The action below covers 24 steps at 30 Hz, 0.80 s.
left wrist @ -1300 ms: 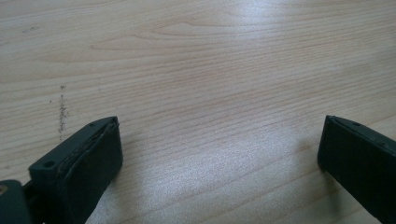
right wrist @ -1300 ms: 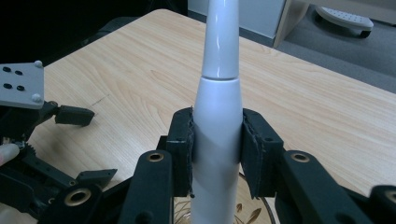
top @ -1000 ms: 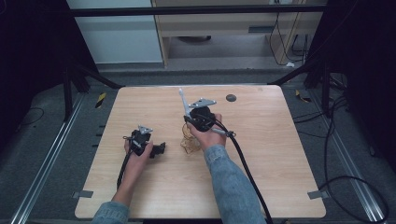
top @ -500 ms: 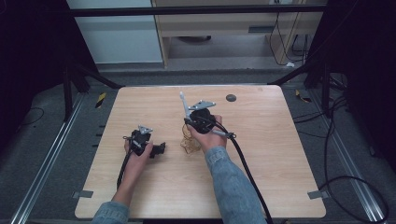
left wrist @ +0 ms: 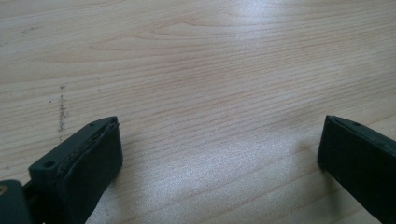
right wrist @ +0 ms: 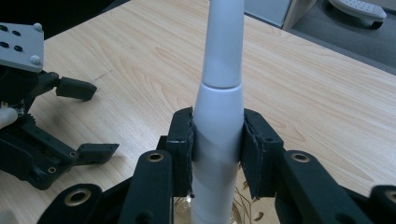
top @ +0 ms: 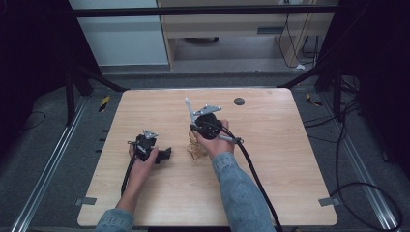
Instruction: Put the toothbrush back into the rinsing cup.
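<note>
My right gripper (right wrist: 217,140) is shut on a white, tapering handle (right wrist: 223,65) that stands between its two black pads. From above, the handle (top: 188,107) sticks out toward the far left from the right gripper (top: 196,126) at the table's middle. A tangle of thin brownish strands (top: 195,148) lies on the wood just beneath it. My left gripper (top: 164,154) rests low on the table to the left, open, and its own camera finds bare wood between its jaws (left wrist: 219,154). From the right gripper view the left gripper (right wrist: 88,119) sits at the left, jaws apart.
The light wooden table (top: 290,169) has a small dark round spot (top: 239,101) near its far edge. A thick black cable (top: 254,179) trails from the right gripper toward the near edge. Dark floor and metal rails surround the table.
</note>
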Motion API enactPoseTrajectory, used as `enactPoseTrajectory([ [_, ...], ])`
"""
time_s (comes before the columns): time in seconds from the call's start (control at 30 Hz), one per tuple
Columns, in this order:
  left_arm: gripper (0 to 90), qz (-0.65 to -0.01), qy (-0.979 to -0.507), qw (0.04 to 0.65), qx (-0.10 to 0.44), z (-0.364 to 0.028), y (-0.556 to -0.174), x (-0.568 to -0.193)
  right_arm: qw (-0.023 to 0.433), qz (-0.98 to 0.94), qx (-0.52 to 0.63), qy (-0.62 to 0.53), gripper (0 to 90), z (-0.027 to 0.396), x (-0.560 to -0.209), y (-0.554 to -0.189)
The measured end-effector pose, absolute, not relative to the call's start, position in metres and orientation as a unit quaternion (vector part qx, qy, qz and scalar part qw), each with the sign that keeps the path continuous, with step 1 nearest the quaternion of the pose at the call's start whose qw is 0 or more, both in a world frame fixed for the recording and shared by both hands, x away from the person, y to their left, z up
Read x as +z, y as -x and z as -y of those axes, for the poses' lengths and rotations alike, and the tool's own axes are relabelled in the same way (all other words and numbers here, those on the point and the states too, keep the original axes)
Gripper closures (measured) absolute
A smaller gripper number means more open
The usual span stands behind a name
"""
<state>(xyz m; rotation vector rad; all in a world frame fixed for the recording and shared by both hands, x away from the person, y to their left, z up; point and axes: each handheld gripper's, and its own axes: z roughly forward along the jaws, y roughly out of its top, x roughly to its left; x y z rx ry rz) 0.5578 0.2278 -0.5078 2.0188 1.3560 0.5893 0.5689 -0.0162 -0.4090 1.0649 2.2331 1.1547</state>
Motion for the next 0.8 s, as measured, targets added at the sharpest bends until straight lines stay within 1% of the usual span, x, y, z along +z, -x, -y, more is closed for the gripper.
enactPoseTrajectory([
  [0.8, 0.0, -0.513, -0.767, 0.315, 0.223, -0.2276, -0.5579, -0.5077, 0.201, -0.805, 0.408, -0.382, 66.7, 0.0150, -0.4115, -0.5702],
])
